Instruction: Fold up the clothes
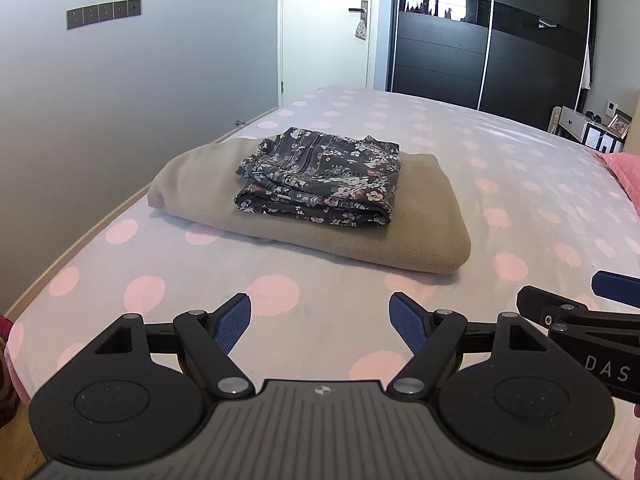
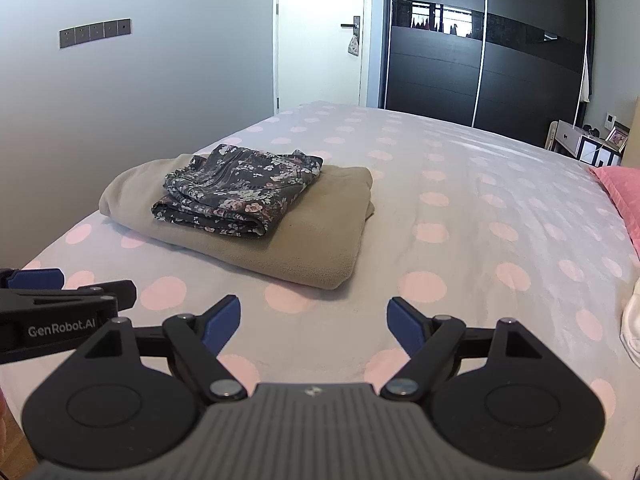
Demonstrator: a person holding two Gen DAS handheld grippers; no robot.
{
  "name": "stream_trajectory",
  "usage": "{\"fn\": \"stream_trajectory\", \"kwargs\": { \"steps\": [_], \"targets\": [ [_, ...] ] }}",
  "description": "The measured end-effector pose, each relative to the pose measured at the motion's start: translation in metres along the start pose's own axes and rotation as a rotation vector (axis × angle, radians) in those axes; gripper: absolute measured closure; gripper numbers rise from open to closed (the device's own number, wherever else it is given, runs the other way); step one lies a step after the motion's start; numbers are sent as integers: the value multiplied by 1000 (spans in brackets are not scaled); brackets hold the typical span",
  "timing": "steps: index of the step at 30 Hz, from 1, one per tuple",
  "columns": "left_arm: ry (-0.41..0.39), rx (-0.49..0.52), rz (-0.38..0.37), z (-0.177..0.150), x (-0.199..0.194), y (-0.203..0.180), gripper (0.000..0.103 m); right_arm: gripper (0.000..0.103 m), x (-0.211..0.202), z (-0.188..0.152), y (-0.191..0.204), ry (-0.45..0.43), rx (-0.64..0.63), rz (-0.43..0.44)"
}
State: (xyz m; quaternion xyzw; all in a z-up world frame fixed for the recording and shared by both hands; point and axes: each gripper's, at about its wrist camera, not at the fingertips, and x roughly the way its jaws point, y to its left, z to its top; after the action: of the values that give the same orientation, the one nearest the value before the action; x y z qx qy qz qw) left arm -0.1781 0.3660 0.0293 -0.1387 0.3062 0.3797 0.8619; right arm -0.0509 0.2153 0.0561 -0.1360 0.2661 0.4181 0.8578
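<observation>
A folded dark floral garment [image 1: 320,176] lies on top of a folded beige garment [image 1: 420,232] on the bed [image 1: 500,184]. Both show in the right wrist view too: the floral one [image 2: 240,196] on the beige one [image 2: 316,236]. My left gripper [image 1: 320,316] is open and empty, held above the bedsheet in front of the stack. My right gripper [image 2: 314,316] is open and empty, beside the left one and to the right of the stack. Each gripper shows at the edge of the other's view.
The bed has a grey sheet with pink dots. A pink pillow [image 2: 624,196] lies at the right edge. Something white [image 2: 632,320] lies at the near right. A grey wall runs along the left; a white door [image 1: 324,28], dark wardrobe [image 1: 488,40] and small table [image 1: 588,128] stand beyond.
</observation>
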Motion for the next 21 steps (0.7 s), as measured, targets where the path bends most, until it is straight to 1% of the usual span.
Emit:
{"fn": "stream_trajectory", "kwargs": {
  "steps": [4, 10, 16, 21],
  "targets": [
    [6, 13, 9, -2, 1, -3, 27, 20, 1, -2, 3, 1, 0, -1],
    [4, 0, 1, -3, 1, -4, 27, 20, 2, -3, 4, 4, 12, -8],
    [-1, 7, 25, -2, 1, -7, 27, 20, 1, -4, 7, -7, 5, -16],
    [-2, 8, 25, -2, 0, -8, 27, 20, 2, -6, 5, -10, 18, -10]
  ]
}}
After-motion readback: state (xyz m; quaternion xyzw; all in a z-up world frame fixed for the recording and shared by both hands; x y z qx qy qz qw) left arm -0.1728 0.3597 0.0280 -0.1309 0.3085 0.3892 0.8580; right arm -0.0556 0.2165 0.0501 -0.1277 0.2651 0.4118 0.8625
